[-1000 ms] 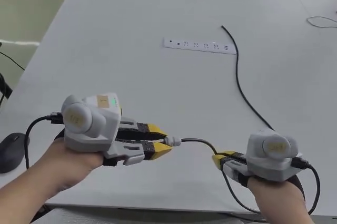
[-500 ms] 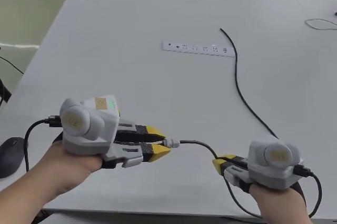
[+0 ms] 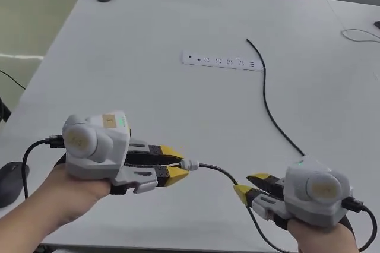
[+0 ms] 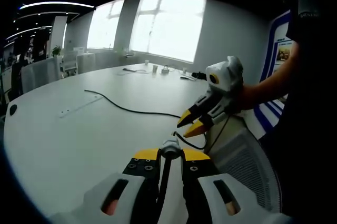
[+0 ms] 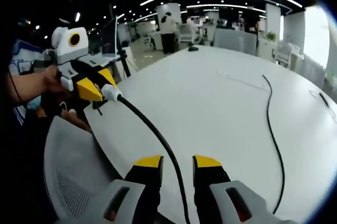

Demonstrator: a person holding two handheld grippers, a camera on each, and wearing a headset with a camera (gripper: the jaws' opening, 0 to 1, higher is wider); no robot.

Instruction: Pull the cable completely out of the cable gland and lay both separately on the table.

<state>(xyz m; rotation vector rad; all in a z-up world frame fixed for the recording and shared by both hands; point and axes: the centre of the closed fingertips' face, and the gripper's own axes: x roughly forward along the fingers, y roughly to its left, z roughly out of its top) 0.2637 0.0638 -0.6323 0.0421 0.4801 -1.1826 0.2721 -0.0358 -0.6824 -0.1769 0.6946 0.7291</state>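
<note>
Right now I'm mid-pull: the thin black round cable (image 3: 217, 168) is not yet out of the small white plastic cable gland (image 3: 189, 164), so neither is ready to be laid down. My left gripper (image 3: 180, 163) has its yellow-tipped jaws pinched on the gland, which pokes out just past the tips, in the air over the near edge of the pale grey matte table (image 3: 148, 92).

From the gland the cable sags in a soft curve across to my right gripper (image 3: 249, 183) and runs between its jaws. Those stand apart, with a gap on either side of the cable in the right gripper view, so I judge they grip nothing.

The next move calls for closing the right jaws on the cable fairly near the gland. Then I draw straight away along the gland's axis while the left holds firm.

The cable's jacket looks smooth and rubbery, likely to slide under a light pinch. The gland looks hard, round and rigid. Well beyond lies a flat white power strip (image 3: 222, 62).
</note>
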